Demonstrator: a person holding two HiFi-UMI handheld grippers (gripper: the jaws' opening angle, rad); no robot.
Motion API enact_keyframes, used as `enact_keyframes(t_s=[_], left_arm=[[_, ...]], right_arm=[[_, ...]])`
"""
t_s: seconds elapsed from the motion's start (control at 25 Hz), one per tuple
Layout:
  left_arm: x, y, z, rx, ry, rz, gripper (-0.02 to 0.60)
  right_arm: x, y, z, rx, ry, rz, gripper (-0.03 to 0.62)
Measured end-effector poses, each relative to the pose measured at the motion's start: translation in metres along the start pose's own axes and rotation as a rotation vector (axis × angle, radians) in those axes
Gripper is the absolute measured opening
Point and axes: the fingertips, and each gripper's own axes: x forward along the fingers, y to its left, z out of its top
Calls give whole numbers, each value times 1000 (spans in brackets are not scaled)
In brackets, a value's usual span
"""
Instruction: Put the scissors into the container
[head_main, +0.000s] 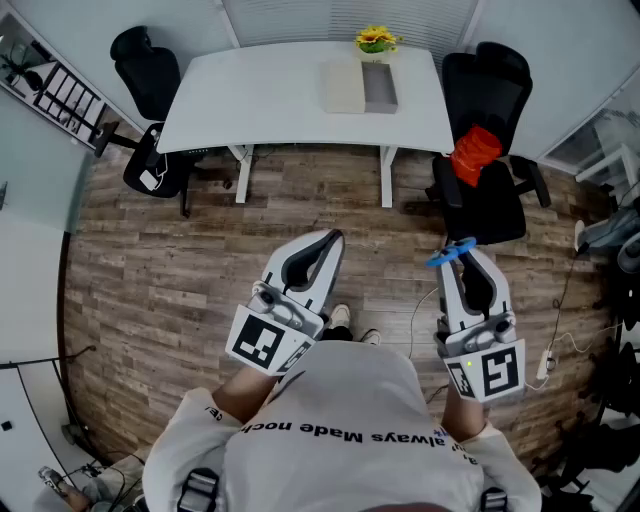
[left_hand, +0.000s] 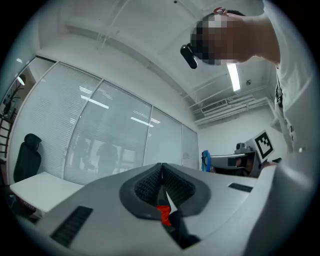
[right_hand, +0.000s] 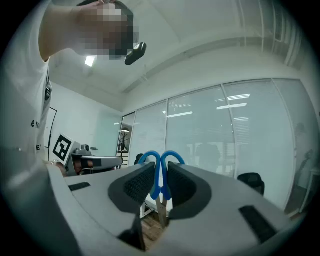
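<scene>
The right gripper (head_main: 463, 258) clamps the blue-handled scissors (head_main: 450, 254), with the loops jutting past its jaw tips and the blades running back between them. The left gripper (head_main: 328, 243) is closed on nothing. The grey container (head_main: 380, 88) sits near the white desk's (head_main: 250, 110) far edge, well apart from the scissors, ahead and slightly left.

My scissors (right_hand: 159, 181) have bright blue handles. My right gripper (head_main: 466, 268) and left gripper (head_main: 326, 244) are pale grey with black-and-white square markers. The desk (head_main: 280, 100) is white. On it are a beige-and-grey container (head_main: 360, 88) and yellow flowers (head_main: 376, 39). Around the desk, the floor (head_main: 200, 260) shows brown wood planks.
</scene>
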Motion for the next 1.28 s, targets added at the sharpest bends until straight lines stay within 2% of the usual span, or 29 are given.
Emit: enact_keyframes(t_s=[0.36,0.68,0.84,1.28], left_arm=[[-6,22,0,-7,1,-6,20],[10,32,-10,-9,17,-7,20],[30,37,-13,-4,10,-8,20],[121,55,-30,6,16,-19,20]], right_arm=[[20,11,-6,3,7,-9,91],[36,-4,-13,1,9,-12,91],[46,-22,-15,-1,0,-15,91],[88,-106,-21,1,-1,-27,91]])
